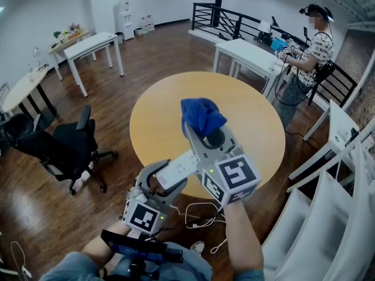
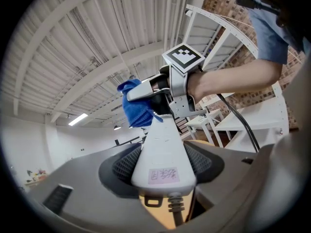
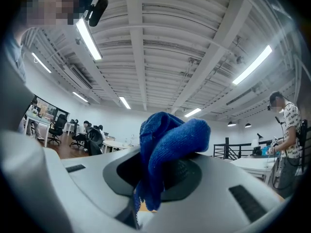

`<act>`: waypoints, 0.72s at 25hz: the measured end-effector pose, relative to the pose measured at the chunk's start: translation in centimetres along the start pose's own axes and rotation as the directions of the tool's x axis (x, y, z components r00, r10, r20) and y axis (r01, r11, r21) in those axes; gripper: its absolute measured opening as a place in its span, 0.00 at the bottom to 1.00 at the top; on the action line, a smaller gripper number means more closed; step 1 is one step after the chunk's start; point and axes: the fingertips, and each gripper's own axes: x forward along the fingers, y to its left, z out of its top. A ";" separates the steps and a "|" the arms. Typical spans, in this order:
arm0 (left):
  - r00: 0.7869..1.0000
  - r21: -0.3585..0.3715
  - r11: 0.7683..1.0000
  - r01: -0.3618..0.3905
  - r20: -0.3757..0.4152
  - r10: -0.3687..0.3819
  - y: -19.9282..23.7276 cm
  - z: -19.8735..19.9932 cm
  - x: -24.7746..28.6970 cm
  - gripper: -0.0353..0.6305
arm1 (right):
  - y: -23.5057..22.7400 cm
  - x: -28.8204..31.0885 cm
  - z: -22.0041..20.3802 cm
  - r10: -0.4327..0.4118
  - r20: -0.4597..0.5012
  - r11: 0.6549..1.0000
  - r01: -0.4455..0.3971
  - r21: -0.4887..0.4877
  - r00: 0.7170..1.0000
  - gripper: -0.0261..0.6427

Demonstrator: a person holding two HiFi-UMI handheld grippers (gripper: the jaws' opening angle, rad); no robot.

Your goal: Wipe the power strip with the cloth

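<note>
Both grippers are raised over the round yellow table. My left gripper is shut on one end of the white power strip, which slants up and right. In the left gripper view the power strip sits clamped between the pads, label end nearest, its cord leaving at the bottom. My right gripper is shut on a bunched blue cloth. That cloth meets the strip's far end. The blue cloth fills the right gripper view, pinched in the right gripper.
The strip's white cable hangs in loops below the grippers. A black office chair stands to the left, white tables behind. A person stands at a white desk far right. White stair railings rise on the right.
</note>
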 end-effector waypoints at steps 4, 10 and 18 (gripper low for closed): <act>1.000 0.001 1.000 0.003 -0.003 -0.003 -0.1 0.0 -0.1 0.49 | -1.2 -0.3 0.1 -0.025 -0.001 1.000 0.025 -0.006 1.000 0.16; 1.000 0.000 1.000 0.004 -0.003 -0.004 0.1 -0.2 -0.4 0.48 | -3.1 -0.7 0.3 -0.070 0.008 0.998 0.070 0.005 0.997 0.16; 1.000 0.003 1.000 0.003 -0.011 -0.003 0.1 -0.2 -0.3 0.48 | -6.1 -1.8 0.7 -0.141 0.030 0.990 0.140 0.027 0.990 0.16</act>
